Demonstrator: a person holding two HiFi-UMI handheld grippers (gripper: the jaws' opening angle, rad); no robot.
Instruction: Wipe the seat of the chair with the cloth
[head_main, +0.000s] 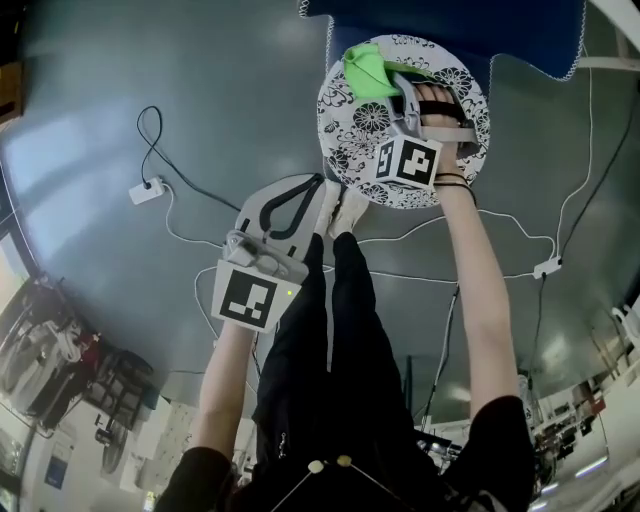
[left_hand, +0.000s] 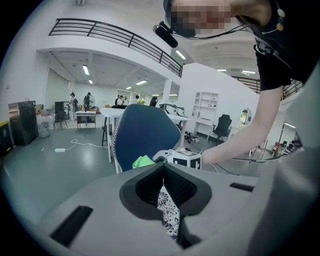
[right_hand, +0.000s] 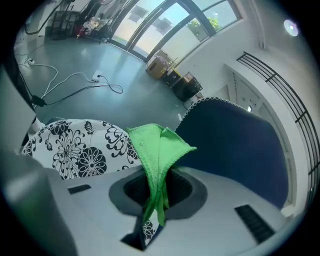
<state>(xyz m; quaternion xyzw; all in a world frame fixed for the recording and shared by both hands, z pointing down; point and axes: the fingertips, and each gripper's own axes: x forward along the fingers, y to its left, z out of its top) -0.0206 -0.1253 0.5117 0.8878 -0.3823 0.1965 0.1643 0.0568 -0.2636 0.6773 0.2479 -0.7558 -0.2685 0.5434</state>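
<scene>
The chair's round seat has a black-and-white flower print; its blue backrest stands behind. My right gripper rests over the seat's far part, shut on a green cloth that bunches up ahead of its tips. In the right gripper view the cloth runs down between the closed jaws of the right gripper, with the seat to the left. My left gripper hovers off the seat's near left edge, shut with nothing in it. In the left gripper view the left gripper points at the backrest.
White cables cross the grey floor, with a power strip at left and an adapter at right. The person's shoes stand just before the seat. Desks, office chairs and distant people fill the hall behind.
</scene>
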